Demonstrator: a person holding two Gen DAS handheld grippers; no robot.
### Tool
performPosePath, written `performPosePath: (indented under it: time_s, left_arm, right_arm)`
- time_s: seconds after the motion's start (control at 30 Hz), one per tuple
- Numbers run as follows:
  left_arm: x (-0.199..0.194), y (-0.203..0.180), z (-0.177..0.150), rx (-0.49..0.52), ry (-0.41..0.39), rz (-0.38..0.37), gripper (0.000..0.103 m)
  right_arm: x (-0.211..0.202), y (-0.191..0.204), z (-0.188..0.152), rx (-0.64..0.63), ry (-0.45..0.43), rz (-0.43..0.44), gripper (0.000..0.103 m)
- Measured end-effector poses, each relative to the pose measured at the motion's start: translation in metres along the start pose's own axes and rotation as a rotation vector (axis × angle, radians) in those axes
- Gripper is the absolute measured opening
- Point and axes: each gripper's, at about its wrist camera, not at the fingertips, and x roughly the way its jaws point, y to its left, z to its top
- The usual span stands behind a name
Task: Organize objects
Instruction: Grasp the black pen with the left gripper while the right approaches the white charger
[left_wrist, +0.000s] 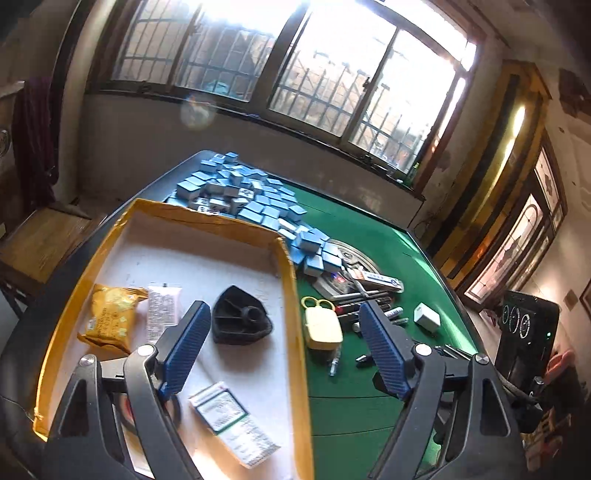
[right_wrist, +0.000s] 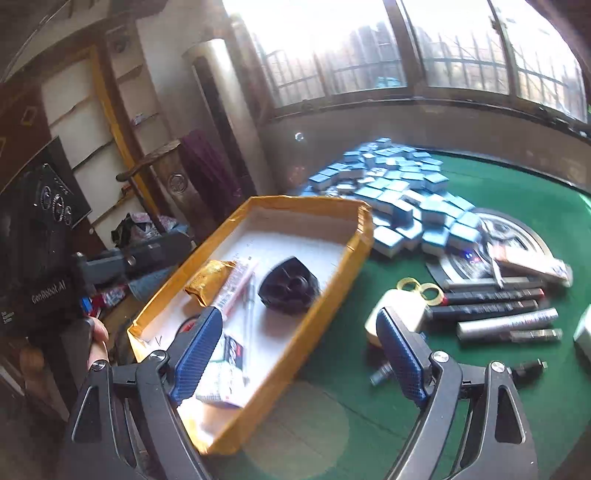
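Green table (left_wrist: 369, 406) bare nearby; both grippers, left (left_wrist: 284, 347) and right (right_wrist: 299, 354), gape empty over box rim (left_wrist: 295, 332).

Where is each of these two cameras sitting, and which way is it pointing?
Left wrist view: rides on the left gripper, looking forward and down over the yellow-edged box toward the windows; its own open blue-padded fingers show.
Right wrist view: rides on the right gripper, facing the same box from the green table side; its open fingers and a bit of the person's hand show.
Shared: box, black holder, blue tile pile, cream scissors case.
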Motion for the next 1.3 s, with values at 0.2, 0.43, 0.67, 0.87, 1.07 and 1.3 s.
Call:
performPosePath:
  time_s: [0.2, 0.43, 0.67, 0.87, 1.07, 1.3]
  left_arm:
    - [0.048, -0.084, -0.015, 0.192, 0.127, -0.037, 0.083]
    - [0.13, -0.136, -0.035, 0.294, 0.352, -0.03, 0.083]
    - [0.196, -0.163, -0.061, 0.379, 0.488, -0.037, 0.073]
    - [0.211, -0.171, -0.074, 0.445, 0.494, 0.034, 0.04]
    - [0.17, -0.164, -0.089, 0.485, 0.468, 0.066, 0.012]
    - [0.117, -0.117, -0.107, 0.278, 0.499, 0.072, 0.009]
  right_arm:
    - [-0.042, -0.081, -0.039, 0.175, 0.041, -0.214, 0.082]
    - [-0.071, -0.148, -0.064, 0.32, 0.049, -0.337, 0.081]
    - [-0.089, -0.177, -0.081, 0.379, 0.042, -0.318, 0.081]
    - [-0.094, -0.183, -0.081, 0.386, 0.031, -0.292, 0.081]
    - [-0.096, -0.188, -0.07, 0.355, 0.015, -0.295, 0.081]
    - [-0.085, -0.205, -0.054, 0.325, 0.046, -0.305, 0.081]
